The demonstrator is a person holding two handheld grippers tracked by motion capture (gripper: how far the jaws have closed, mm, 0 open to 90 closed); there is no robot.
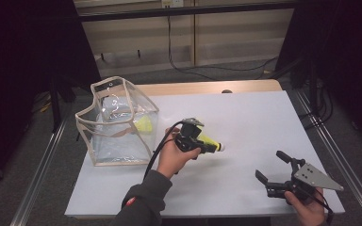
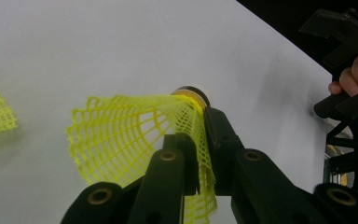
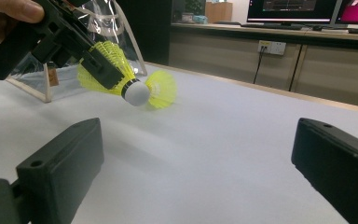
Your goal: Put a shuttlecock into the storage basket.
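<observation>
Left gripper [image 1: 206, 144] jaws pinched on shuttlecock [image 2: 140, 140] skirt, cork beyond the tips, clear of the table for carrying. Right gripper [image 1: 277, 170] jaws wide apart, empty, waiting aside.

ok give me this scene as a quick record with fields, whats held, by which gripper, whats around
held item: yellow shuttlecock, white cork tip pointing away from the bag
holder: left gripper, fingers shut on its mesh skirt
right gripper: open, holding nothing, low over the table
second shuttlecock: beside the bag
clear bag: upright, top open
surface: white table
</observation>
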